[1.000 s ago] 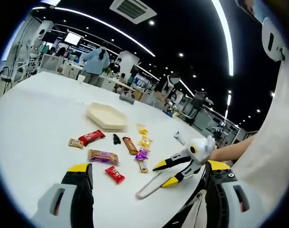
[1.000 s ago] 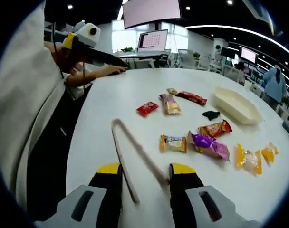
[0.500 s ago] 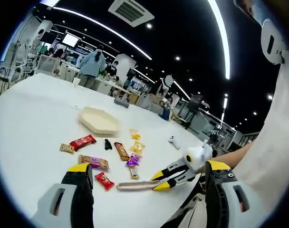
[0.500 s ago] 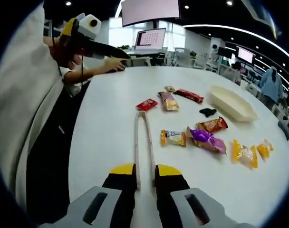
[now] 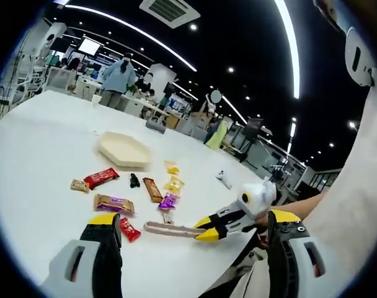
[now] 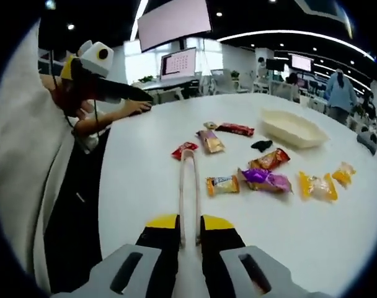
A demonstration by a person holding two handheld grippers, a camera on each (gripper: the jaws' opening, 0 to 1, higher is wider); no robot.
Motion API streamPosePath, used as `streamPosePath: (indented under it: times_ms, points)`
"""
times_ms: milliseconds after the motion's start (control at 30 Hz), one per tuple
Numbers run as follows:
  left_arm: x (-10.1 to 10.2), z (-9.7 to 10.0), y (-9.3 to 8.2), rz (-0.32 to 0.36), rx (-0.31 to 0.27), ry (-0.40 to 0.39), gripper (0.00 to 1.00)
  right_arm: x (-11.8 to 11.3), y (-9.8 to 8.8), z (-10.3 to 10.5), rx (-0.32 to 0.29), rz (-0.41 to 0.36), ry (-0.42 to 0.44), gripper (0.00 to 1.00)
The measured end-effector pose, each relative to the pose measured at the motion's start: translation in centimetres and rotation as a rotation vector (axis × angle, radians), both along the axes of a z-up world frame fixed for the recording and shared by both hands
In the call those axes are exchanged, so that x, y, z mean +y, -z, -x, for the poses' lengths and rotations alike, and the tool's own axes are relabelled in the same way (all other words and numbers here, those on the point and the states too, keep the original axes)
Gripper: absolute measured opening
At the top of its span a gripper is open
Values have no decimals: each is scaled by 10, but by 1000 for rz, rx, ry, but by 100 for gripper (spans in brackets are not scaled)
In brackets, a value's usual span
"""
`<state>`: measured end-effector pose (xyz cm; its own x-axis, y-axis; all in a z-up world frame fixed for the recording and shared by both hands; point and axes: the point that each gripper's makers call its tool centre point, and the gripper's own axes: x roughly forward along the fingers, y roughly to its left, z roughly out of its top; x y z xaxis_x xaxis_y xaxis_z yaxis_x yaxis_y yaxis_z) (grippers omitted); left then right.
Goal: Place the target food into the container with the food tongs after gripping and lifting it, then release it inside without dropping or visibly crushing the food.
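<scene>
Now right gripper jaws clamp tongs, left gripper jaws spread, container empty.

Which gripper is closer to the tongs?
Right. The right gripper is shut on the tongs, squeezing their arms together. The left gripper is open and held apart from them, with the tongs out ahead between its jaws.

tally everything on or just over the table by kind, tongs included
wrapped snacks: 9
small black item: 1
container: 1
tongs: 1
total: 12
</scene>
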<state>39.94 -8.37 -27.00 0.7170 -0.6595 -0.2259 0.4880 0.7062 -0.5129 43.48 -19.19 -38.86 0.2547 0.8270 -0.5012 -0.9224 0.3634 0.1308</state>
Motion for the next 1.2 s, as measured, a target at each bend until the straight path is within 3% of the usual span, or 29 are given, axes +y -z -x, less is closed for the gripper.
streamPosePath:
  times_ms: [133, 300, 400, 533, 700, 967, 1133, 1200]
  points:
    - [-1, -1, -1, -1, 1, 3, 99, -4, -4, -1, 47, -33, 30, 11]
    - [-4, 0, -4, -1, 1, 0, 99, -7, -15, 2, 45, -77, 50, 12]
    - [-6, 4, -1, 22, 44, -13, 98, -6, -23, 2, 61, -133, 79, 12]
    - [-7, 7, -6, 15, 14, -29, 91, -9, -32, 2, 79, -178, 107, 12]
    - [-10, 8, -10, 49, 21, -55, 95, -5, -47, 1, 122, -250, 124, 12]
    - [-10, 7, -15, 64, 2, -71, 95, -2, -75, 0, 96, -292, 93, 12]
    - [-14, 2, -24, 62, -43, -57, 99, -2, -89, 5, 88, -316, 67, 13]
    - [-18, 1, -26, 56, -46, -31, 99, -4, -90, 4, 119, -350, 83, 13]
